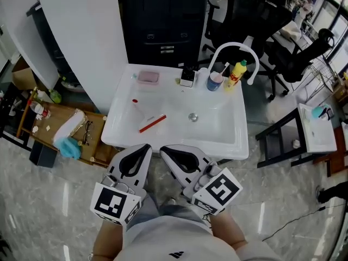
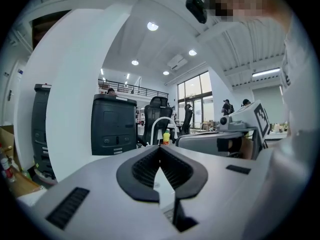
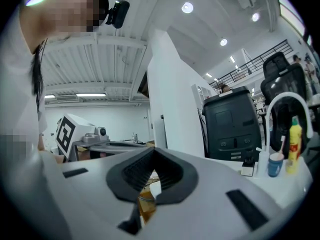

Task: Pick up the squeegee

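1. My feed shows an open-plan office floor with a mock-up set in it. Black swivel chairs (image 1: 255, 15) crowd the upper right of the head view, beside a black cabinet (image 1: 163, 20) at top centre.
2. A white washbasin (image 1: 228, 140) with an arched faucet (image 1: 234, 45) stands in the open at mid-frame, on a glossy, pale floor (image 1: 43, 200).
3. In the left gripper view I see recessed ceiling lights (image 2: 152, 26) at the top, a railed mezzanine (image 2: 125, 88) at centre and tall windows (image 2: 195, 99) to its right.
4. A white partition (image 1: 81, 37) rises at the head view's upper left, above a cluttered low wooden table (image 1: 54, 116).
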Demonstrator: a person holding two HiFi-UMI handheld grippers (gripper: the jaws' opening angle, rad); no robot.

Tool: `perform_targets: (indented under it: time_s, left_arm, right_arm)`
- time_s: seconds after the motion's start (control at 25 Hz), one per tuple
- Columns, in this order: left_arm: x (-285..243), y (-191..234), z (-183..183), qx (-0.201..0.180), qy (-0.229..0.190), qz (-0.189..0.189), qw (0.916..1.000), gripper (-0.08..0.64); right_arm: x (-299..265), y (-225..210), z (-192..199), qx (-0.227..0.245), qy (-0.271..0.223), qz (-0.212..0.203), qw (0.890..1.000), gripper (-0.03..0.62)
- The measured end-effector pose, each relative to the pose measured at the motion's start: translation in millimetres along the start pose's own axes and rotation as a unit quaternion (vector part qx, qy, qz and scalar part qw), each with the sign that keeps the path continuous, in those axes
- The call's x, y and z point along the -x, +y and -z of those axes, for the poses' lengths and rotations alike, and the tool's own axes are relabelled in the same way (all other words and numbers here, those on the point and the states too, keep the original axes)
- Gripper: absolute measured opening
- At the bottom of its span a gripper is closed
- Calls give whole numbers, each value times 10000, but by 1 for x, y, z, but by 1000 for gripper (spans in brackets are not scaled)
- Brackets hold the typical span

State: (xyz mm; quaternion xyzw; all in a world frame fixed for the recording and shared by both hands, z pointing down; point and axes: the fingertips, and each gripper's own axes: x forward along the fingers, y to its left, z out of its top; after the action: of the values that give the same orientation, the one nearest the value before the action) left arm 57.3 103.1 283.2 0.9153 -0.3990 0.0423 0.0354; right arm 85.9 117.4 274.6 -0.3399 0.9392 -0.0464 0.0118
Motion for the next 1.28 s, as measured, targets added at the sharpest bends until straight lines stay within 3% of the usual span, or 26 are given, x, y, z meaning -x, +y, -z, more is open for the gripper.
perform_targets:
  time_s: [1.28]
  left_arm:
    - [-74, 149, -14, 35, 61, 1005, 9949, 12]
  right_arm:
    - [-146, -75, -6, -104, 53, 1008, 9948, 9]
